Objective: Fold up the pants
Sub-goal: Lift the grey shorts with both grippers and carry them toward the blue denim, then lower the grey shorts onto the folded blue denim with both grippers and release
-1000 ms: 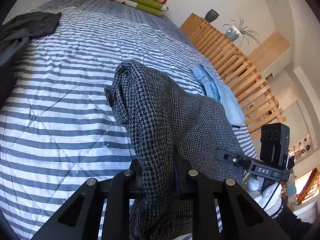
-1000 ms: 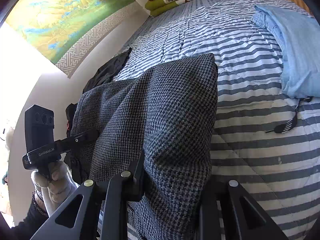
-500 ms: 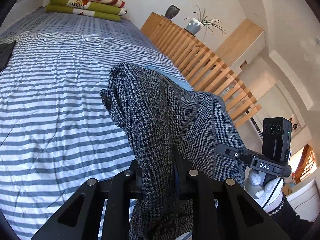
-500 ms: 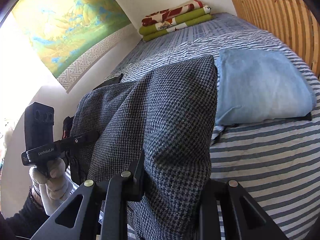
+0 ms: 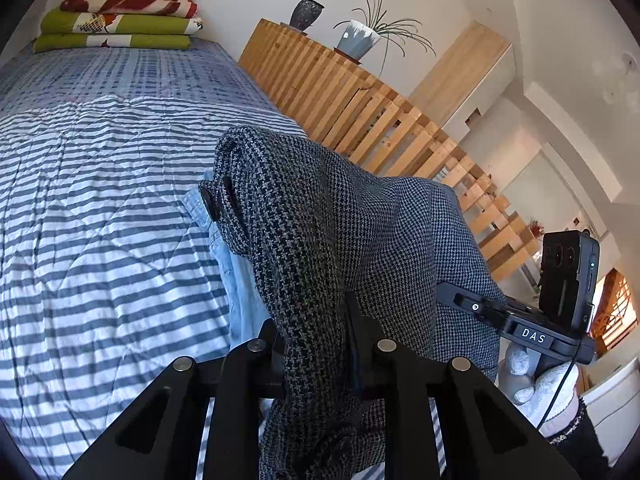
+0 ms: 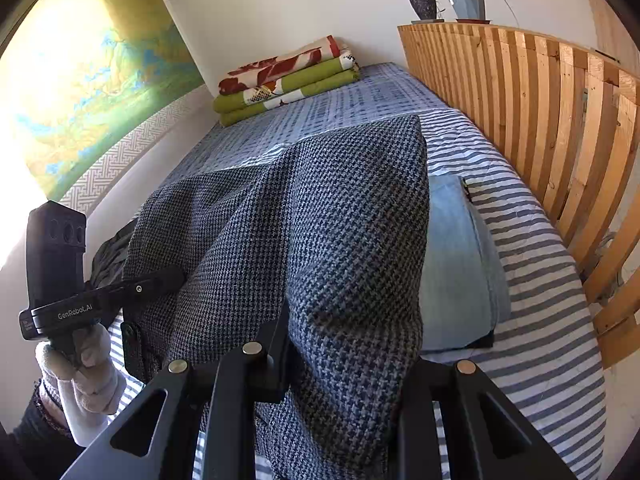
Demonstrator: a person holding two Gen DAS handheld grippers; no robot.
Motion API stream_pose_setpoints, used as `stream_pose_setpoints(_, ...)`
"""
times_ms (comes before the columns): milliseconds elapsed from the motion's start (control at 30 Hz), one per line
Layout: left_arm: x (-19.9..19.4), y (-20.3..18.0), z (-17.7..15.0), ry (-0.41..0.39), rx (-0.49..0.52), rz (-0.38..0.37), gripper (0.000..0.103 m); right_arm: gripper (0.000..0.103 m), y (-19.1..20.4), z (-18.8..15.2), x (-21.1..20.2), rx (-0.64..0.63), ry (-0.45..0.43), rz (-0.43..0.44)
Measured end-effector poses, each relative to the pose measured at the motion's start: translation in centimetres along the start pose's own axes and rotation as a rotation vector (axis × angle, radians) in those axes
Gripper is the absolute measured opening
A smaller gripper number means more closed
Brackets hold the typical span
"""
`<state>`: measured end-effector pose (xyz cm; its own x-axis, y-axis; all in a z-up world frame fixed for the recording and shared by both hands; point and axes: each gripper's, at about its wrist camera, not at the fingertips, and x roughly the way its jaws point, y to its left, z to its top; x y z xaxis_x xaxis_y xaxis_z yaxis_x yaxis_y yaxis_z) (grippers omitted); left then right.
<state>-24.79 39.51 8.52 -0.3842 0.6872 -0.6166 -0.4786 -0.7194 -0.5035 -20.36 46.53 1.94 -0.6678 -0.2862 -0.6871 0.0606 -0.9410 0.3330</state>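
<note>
You have 1 pair of houndstooth pants [image 5: 352, 216], 1 folded blue garment [image 6: 460, 264], 1 stack of 3 folded blankets [image 5: 116, 20], 1 dark vase [image 5: 306, 12], 1 potted plant [image 5: 360, 38], 1 wall map [image 6: 88, 80], 2 grippers: left gripper [image 5: 316, 344], right gripper [image 6: 348, 356].

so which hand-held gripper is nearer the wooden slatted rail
Right. The right hand-held gripper holds the checked pants on the side by the wooden slatted rail; the left hand-held gripper holds them farther from it.

Both tongs [image 5: 316, 344] [image 6: 344, 360] clamped, gloved hands [image 6: 80, 364]
</note>
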Motion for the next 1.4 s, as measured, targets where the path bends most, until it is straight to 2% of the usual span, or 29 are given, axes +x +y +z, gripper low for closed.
stream_pose_setpoints(200,7.3,0.5,4.5,0.013,-0.009,0.017,0.021,0.021,-3.4,4.1,3.2,-0.029,0.003,-0.051)
stream_pose_setpoints(333,10.8,1.6,6.4,0.02,-0.019,0.03,0.021,0.021,-5.7,6.0,5.5,-0.036,0.013,-0.063)
stream_pose_setpoints(600,14.8,5.3,6.7,0.03,-0.052,0.053,0.021,0.021,-8.6,7.9,10.5,-0.052,0.056,-0.063)
stream_pose_setpoints(733,16.0,6.5,6.3,0.018,-0.054,0.05,0.022,0.023,-9.6,7.6,12.5,-0.061,0.074,-0.08)
stream_pose_setpoints(767,16.0,6.6,6.2,0.019,-0.045,0.053,0.025,0.028,-10.0,7.6,12.8,-0.063,0.08,-0.091)
stream_pose_setpoints(833,16.0,6.9,6.3,0.038,-0.045,0.056,0.034,0.049,-11.2,7.7,13.3,-0.04,0.093,-0.12)
stream_pose_setpoints(867,16.0,7.1,6.4,0.058,-0.051,0.068,0.049,0.054,-12.0,7.8,13.2,-0.026,0.098,-0.137)
stream_pose_setpoints(933,14.7,7.2,6.4,0.064,-0.061,0.087,0.057,0.057,-13.2,8.0,12.4,0.01,0.082,-0.181)
stream_pose_setpoints(1000,12.8,7.2,6.8,0.017,-0.059,0.12,0.057,0.057,-13.8,8.2,11.1,0.041,0.05,-0.217)
stream_pose_setpoints(1100,10.3,5.9,7.9,-0.069,-0.019,0.132,0.057,0.056,-12.7,8.5,9.0,-0.013,-0.017,-0.308)
stream_pose_setpoints(1200,10.0,3.2,9.0,-0.115,0.082,0.158,0.053,0.057,-11.5,8.7,7.1,-0.014,-0.091,-0.282)
stream_pose_setpoints(1267,11.5,1.9,9.7,-0.103,0.12,0.155,0.043,0.057,-10.3,8.8,6.9,-0.037,-0.112,-0.255)
stream_pose_setpoints(1333,13.5,1.6,10.2,-0.076,0.124,0.178,0.039,0.056,-9.3,9.2,7.8,-0.059,-0.111,-0.247)
stream_pose_setpoints(1400,15.5,1.9,10.3,-0.048,0.136,0.236,0.039,0.056,-9.3,9.3,8.8,-0.046,-0.103,-0.233)
